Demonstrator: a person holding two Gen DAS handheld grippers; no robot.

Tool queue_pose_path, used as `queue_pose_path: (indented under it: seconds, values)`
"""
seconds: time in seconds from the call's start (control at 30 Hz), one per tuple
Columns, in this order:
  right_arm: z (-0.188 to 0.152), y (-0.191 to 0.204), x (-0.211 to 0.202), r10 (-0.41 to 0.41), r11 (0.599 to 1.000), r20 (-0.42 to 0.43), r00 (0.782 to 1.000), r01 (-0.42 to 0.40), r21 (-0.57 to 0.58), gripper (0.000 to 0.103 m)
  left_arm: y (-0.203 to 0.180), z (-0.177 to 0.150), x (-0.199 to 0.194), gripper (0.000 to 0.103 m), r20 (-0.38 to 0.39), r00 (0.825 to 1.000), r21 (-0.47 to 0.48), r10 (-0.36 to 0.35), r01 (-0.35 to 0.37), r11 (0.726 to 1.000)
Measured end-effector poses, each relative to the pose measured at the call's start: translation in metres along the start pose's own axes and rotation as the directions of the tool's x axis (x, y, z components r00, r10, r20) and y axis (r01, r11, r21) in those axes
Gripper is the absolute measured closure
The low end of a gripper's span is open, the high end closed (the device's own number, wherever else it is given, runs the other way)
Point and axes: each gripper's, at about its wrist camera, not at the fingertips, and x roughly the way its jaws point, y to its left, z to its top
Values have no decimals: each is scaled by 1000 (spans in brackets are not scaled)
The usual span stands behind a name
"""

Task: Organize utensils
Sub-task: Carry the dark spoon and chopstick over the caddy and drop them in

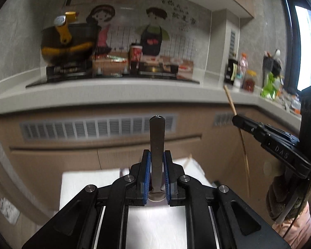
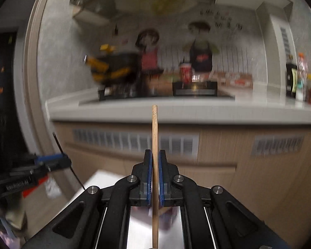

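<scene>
My left gripper (image 1: 157, 155) is shut on a metal spoon (image 1: 157, 137); the handle stands upright between the blue pads and the bowl sits low by the gripper body. My right gripper (image 2: 154, 155) is shut on a wooden chopstick (image 2: 154, 145) that stands upright. The right gripper (image 1: 237, 120) with its chopstick (image 1: 236, 124) shows at the right of the left wrist view. The left gripper (image 2: 66, 161) with the thin dark spoon edge shows at the left of the right wrist view. Both are held in the air above a white surface (image 1: 87, 182).
A kitchen counter (image 1: 114, 93) runs ahead with a stove, a black and yellow pot (image 1: 68, 41) and a red cup (image 1: 136, 54). Bottles and jars (image 1: 238, 72) stand at the right. Wooden cabinets with vents (image 1: 93, 126) lie below. A doorway (image 2: 2, 103) is at the left.
</scene>
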Motion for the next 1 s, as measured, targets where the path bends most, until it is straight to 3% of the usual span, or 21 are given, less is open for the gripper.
queue_pose_path:
  seconds: [0.23, 0.5, 0.8, 1.0]
  values:
    - [26, 1, 54, -35, 999, 49, 998, 34, 17, 97, 33, 24, 57, 90, -17, 1000, -28, -24, 23, 999]
    - [-2, -3, 112, -43, 999, -52, 998, 44, 13, 97, 60, 2, 116, 90, -101, 995, -58, -22, 16, 998]
    - [-16, -14, 116, -62, 998, -95, 994, 60, -22, 97, 61, -13, 138, 90, -122, 992, -49, -32, 26, 998]
    - [-50, -21, 126, -64, 998, -195, 979, 62, -17, 97, 60, -35, 156, 90, -181, 983, -69, -37, 25, 997]
